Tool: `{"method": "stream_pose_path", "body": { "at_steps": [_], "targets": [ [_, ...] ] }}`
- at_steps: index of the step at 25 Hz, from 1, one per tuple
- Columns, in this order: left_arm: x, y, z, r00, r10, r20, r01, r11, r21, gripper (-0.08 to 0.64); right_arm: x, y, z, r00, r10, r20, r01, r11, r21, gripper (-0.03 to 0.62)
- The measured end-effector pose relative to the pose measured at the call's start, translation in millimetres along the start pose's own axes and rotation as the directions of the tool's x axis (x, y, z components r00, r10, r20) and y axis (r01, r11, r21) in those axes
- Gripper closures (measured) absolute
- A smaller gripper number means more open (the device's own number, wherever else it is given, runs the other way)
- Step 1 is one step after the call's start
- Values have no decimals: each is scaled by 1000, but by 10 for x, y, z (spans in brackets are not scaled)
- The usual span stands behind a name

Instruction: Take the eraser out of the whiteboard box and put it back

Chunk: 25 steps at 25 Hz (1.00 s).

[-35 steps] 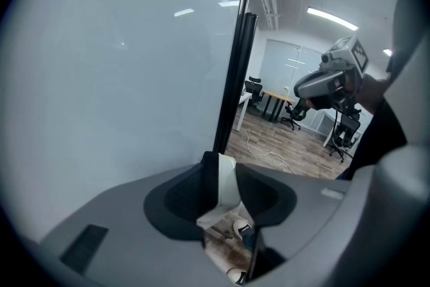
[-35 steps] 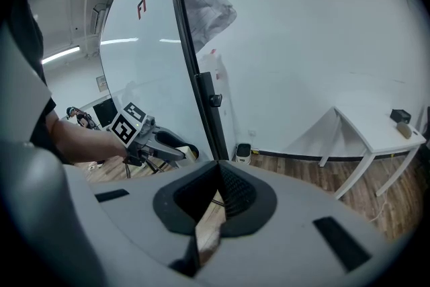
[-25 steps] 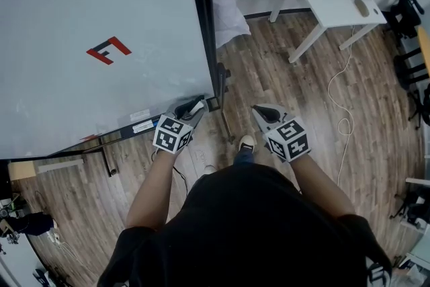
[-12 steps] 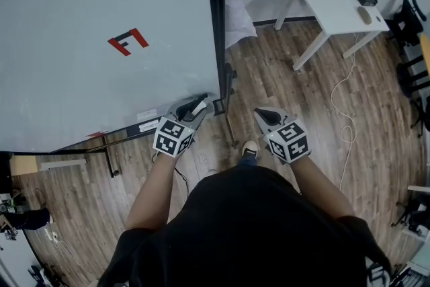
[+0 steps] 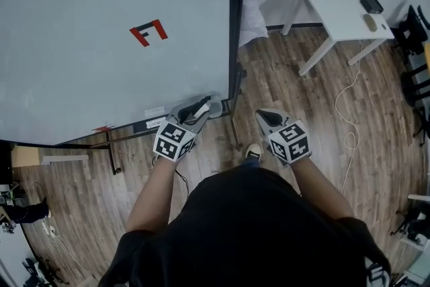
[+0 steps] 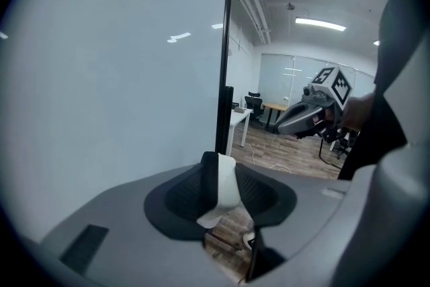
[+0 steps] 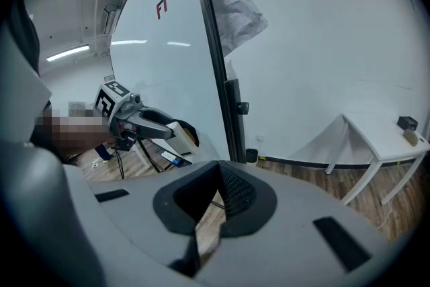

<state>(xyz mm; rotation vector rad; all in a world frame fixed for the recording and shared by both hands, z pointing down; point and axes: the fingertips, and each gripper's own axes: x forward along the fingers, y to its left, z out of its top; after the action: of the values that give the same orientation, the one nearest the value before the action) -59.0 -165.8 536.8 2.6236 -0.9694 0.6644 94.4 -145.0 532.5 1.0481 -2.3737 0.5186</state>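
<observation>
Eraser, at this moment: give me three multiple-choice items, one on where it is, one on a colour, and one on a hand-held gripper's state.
1. Where is the eraser?
A. in no gripper
B. between the jaws of the left hand-held gripper
C. in the right hand-held gripper

2. What colours make up the mark on the whiteboard?
A. green and yellow
B. blue alone
C. red and black

3. How do the right hand-held gripper's jaws stand?
A. together, nothing between them
B. clamped on the eraser
C. spread wide

Answers:
1 B, the left gripper view shows the pads pressing on the eraser.
2 C, the head view shows both colours.
3 A, the right gripper view shows the tips meeting with nothing held.
</observation>
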Motion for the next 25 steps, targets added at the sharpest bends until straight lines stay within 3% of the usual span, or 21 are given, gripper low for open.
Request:
{"method": "stream_pose_path", "body": {
  "at_steps": [25],
  "targets": [
    [-757,124,-362,995,93,23,-92,994,-64,402,141,421,116,999,39,-6,-39,998,-57,598]
  ]
}}
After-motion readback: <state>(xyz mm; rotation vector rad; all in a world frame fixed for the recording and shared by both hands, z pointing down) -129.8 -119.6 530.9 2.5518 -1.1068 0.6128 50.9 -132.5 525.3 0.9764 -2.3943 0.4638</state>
